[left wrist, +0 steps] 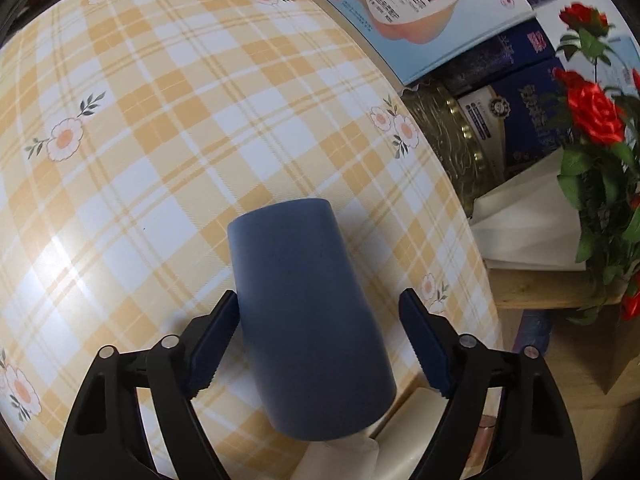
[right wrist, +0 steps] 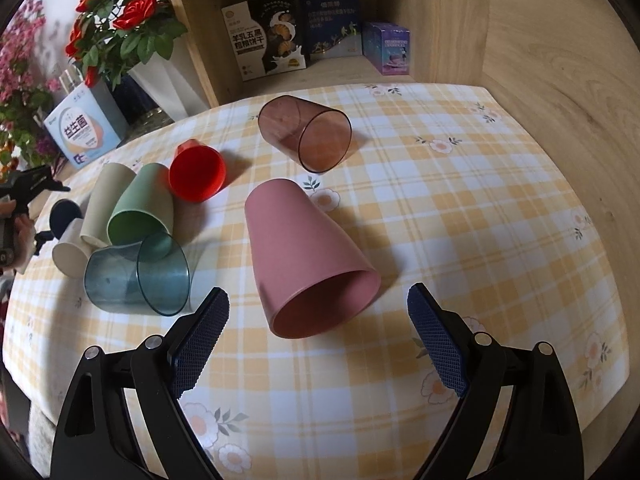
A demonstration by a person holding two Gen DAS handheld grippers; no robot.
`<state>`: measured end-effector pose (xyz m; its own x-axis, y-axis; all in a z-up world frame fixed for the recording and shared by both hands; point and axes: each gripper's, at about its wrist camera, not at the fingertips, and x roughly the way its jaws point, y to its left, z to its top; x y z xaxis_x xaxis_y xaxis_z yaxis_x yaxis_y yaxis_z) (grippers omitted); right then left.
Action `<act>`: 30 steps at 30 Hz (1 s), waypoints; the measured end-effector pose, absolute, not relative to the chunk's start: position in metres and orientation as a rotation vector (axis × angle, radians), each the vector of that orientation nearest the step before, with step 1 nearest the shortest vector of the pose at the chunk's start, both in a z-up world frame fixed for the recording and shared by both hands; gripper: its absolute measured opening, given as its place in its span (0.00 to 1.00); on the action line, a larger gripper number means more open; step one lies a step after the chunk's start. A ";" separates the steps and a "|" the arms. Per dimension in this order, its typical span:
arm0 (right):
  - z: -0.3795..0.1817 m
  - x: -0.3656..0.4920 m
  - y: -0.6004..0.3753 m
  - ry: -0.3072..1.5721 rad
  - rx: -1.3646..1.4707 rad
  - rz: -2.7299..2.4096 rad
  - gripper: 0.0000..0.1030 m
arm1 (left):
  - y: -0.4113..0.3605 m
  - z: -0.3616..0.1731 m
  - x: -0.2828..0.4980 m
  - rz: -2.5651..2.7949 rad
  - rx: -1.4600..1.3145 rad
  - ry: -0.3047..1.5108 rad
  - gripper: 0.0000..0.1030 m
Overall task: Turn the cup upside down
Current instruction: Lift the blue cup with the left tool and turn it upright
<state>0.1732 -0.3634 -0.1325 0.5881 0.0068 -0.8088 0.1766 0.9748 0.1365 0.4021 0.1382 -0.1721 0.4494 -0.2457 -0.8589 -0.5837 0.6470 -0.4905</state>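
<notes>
In the left wrist view a dark blue cup lies between the fingers of my left gripper, base pointing away from the camera. The left pad touches its side; the right pad stands apart from it, so the jaws are open. In the right wrist view a pink cup lies on its side on the checked tablecloth, mouth toward the camera, just ahead of my open, empty right gripper. The dark blue cup and left gripper show small at the far left.
Other cups lie on their sides: transparent brown, red, green, two cream, clear blue. Boxes stand in a wooden shelf behind. Red roses, a white vase and boxes sit past the table's right edge.
</notes>
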 end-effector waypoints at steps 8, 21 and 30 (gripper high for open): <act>-0.133 0.172 -0.362 0.943 0.275 -0.067 0.85 | 0.115 -0.166 0.403 0.114 -0.620 1.171 0.65; -0.131 0.169 -0.353 0.934 0.334 -0.015 0.85 | 0.107 -0.180 0.417 0.033 -0.543 1.260 0.65; -0.127 0.161 -0.352 0.929 0.369 -0.005 0.85 | 0.122 -0.172 0.370 0.001 -0.571 1.231 0.64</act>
